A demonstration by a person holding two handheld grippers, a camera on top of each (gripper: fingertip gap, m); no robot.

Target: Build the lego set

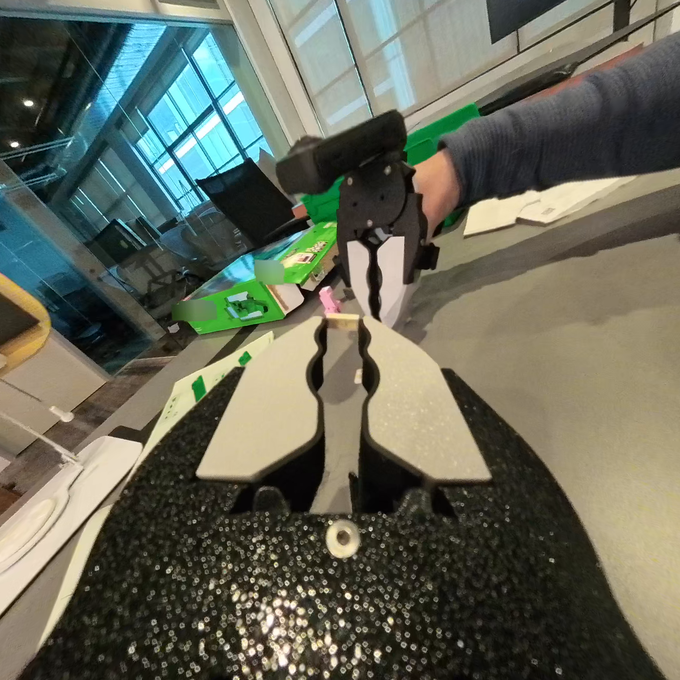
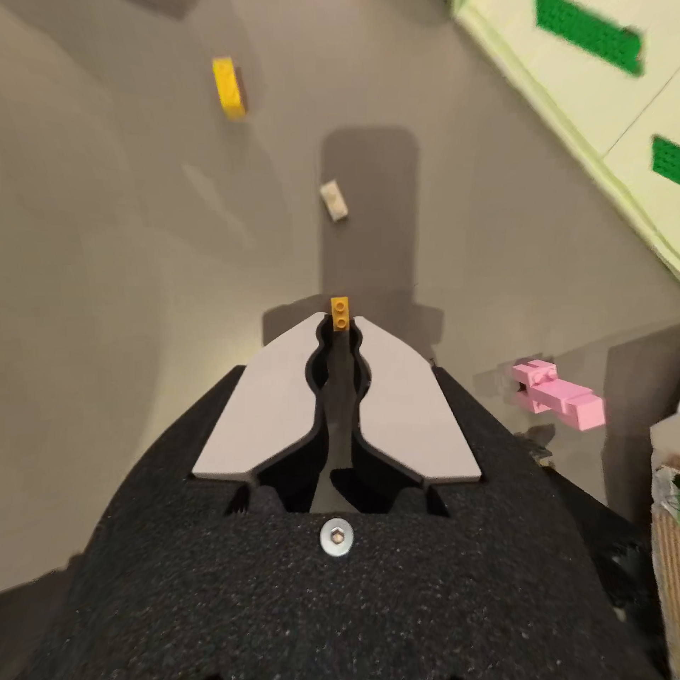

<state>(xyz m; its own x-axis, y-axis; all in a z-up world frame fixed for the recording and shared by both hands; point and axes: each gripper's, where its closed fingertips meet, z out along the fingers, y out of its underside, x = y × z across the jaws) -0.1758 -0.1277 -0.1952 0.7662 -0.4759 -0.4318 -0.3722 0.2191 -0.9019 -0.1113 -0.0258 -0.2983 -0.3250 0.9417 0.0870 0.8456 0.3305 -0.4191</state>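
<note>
Left wrist view: the grey table lies bare to the right; its left edge runs near, lined by instruction sheets and green boxes. The left gripper pinches a tan piece at its tips. Beyond, the right gripper points down.

Right wrist view: the right gripper clamps an orange plate. Yellow brick far left, pale brick ahead, pink figure right.

Orange plate, pink figure
</note>
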